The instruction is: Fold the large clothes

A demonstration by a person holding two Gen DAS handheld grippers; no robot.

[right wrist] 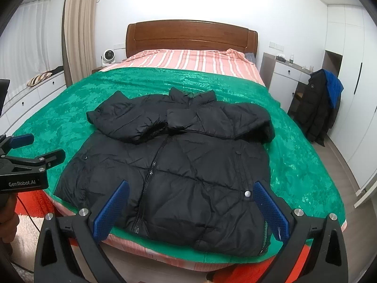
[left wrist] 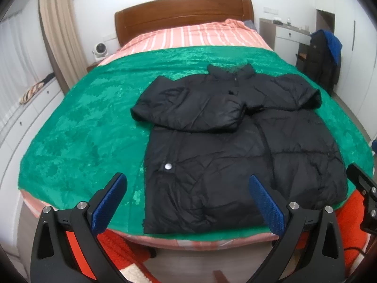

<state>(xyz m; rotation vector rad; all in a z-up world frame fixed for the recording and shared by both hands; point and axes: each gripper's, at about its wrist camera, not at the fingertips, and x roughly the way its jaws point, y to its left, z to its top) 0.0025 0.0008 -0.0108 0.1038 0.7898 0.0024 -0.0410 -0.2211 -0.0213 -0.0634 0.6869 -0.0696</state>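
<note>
A large black puffer jacket (left wrist: 223,146) lies front up on the green blanket (left wrist: 82,127), collar toward the headboard, both sleeves folded across the chest. It also shows in the right wrist view (right wrist: 179,165). My left gripper (left wrist: 188,202) is open and empty, held above the bed's foot edge over the jacket's hem. My right gripper (right wrist: 190,210) is open and empty, also over the hem. The left gripper (right wrist: 26,151) appears at the left edge of the right wrist view, and the right gripper's body (left wrist: 362,188) at the right edge of the left wrist view.
The green blanket (right wrist: 294,165) covers a bed with a pink striped sheet (right wrist: 188,59) and wooden headboard (right wrist: 188,35). A chair with dark and blue clothes (right wrist: 322,103) stands right of the bed. White drawers (left wrist: 28,118) run along the left. An orange rug (left wrist: 113,243) lies below.
</note>
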